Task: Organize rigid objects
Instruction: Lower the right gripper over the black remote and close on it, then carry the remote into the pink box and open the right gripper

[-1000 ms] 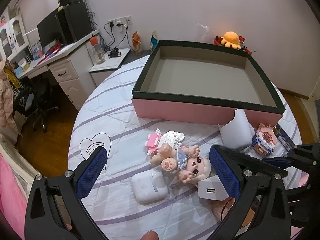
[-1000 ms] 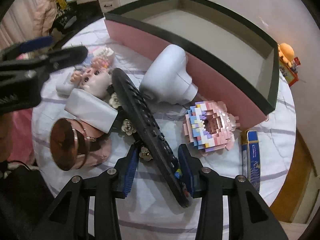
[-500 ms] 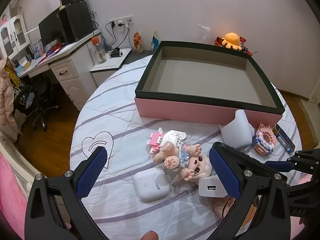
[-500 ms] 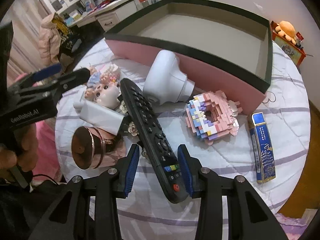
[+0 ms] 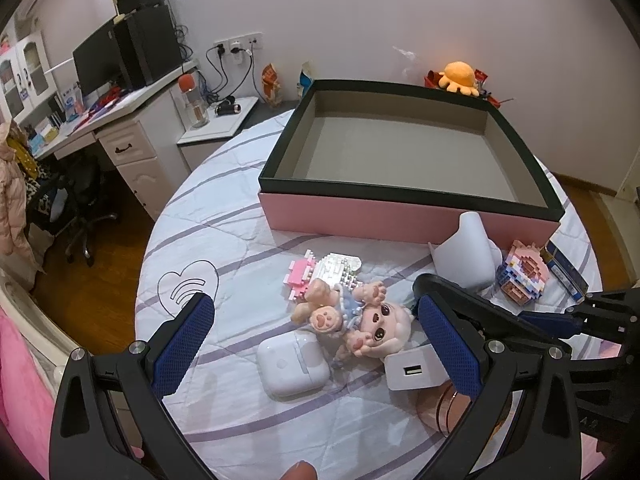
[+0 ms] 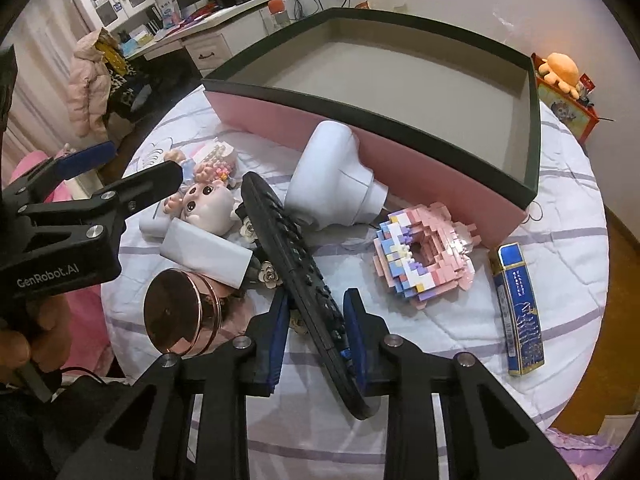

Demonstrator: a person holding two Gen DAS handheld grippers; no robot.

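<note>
The right gripper (image 6: 316, 340) has its two blue fingers (image 6: 276, 336) squeezed onto the long black remote (image 6: 288, 248), one on each side, near the remote's close end. The remote is long and thin, and it points straight away from the fingers, toward the big pink box (image 6: 400, 152). Its far tip sits beside the white cone-shaped thing (image 6: 332, 180), close to the box's pink wall. I think the next move is to lift the remote over that wall and lay it inside the box, which is just past the far tip. The left gripper (image 5: 316, 344) has its fingers spread wide and holds nothing. Between them, on the bench (image 5: 224, 240), are a white earbud case (image 5: 292, 364) and a small doll (image 5: 360, 320).
</note>
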